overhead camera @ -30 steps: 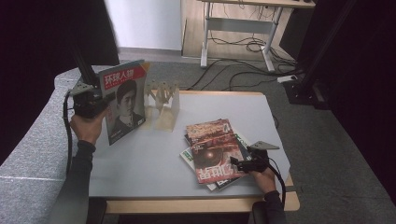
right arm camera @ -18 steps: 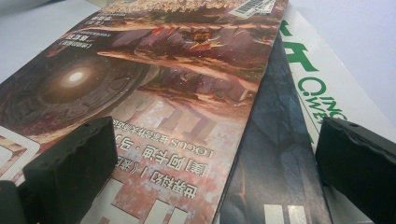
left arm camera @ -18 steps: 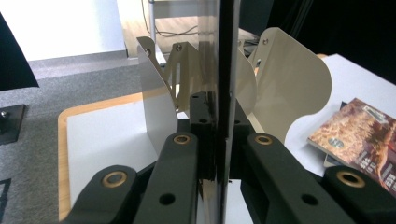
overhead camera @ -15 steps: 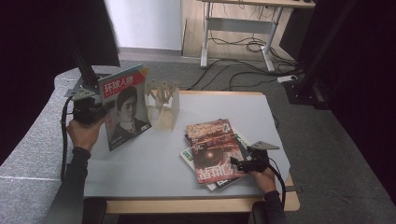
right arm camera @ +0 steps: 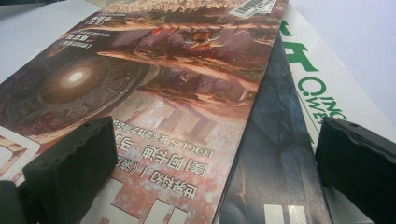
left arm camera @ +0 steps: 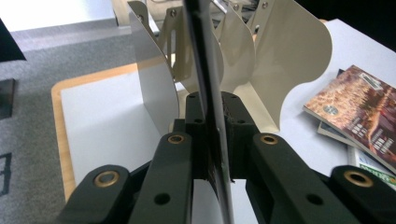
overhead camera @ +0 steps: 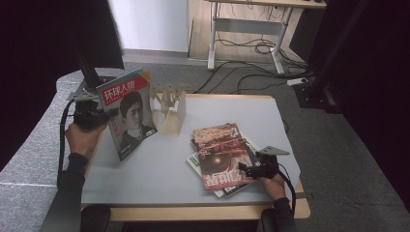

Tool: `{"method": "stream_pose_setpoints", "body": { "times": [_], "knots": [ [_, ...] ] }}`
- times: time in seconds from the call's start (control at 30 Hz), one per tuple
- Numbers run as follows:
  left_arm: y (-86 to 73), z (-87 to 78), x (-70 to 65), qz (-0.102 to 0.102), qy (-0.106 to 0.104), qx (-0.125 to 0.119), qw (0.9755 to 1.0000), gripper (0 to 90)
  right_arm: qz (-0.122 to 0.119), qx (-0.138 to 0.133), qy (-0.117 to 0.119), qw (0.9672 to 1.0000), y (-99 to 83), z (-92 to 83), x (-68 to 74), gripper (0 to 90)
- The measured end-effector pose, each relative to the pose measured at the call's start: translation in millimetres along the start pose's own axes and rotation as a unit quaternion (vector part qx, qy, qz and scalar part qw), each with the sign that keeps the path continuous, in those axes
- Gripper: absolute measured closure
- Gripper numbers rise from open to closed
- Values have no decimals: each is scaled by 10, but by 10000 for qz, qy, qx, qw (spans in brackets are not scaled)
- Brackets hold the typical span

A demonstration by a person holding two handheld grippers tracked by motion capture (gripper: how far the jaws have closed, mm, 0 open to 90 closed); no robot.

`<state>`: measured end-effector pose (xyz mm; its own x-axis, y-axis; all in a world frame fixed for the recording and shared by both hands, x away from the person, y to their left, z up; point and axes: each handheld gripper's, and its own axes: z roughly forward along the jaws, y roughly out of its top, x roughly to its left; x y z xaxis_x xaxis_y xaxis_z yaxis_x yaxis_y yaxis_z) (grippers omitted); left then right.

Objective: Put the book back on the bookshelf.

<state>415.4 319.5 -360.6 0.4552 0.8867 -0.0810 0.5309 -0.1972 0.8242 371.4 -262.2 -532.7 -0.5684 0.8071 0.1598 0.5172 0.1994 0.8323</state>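
1. The magazine (overhead camera: 126, 113) with the portrait cover is hanging upright off the table's left edge, just beside the cream file rack (overhead camera: 168, 110); your left gripper (left arm camera: 212, 140) is clamping its edge, though its jaws have just been easing apart a little.
2. You are lining the magazine up edge-on with the rack's dividers, judging by the left gripper view.
3. Next, you are needing a slot chosen and the magazine slid straight in.
4. Your right gripper (overhead camera: 247, 169) is resting spread open over the magazine stack (overhead camera: 222, 157), gripping nothing.
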Motion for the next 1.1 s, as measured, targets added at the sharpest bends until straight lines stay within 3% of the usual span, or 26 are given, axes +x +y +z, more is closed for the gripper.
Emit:
{"method": "stream_pose_setpoints", "body": {
  "times": [0.13, 0.2, 0.27, 0.6, 0.83, 1.1],
  "knots": [
    [40, -19, -10, -67, -87, 152, 9998, 852, 1, 0, 0, 10000, 0, 0, 0, 0],
    [47, -25, -27, -65, -12, 120, 9999, 866, 1, -1, 0, 10000, 0, 0, 0, 0],
    [50, -24, -48, -58, 97, 42, 9999, 868, 1, 0, 0, 10000, 0, 0, 0, 0],
    [66, 42, -42, -325, 222, -494, 9980, 872, 3, -2, 2, 10000, 0, 0, 0, 0],
    [141, 126, -48, -370, 415, -709, 9959, 872, 5, -3, 3, 10000, 0, 0, 0, 0],
    [126, 269, -12, -449, 423, -848, 9945, 870, 5, -7, 3, 10000, -1, 0, 0, 0]
  ]
}}
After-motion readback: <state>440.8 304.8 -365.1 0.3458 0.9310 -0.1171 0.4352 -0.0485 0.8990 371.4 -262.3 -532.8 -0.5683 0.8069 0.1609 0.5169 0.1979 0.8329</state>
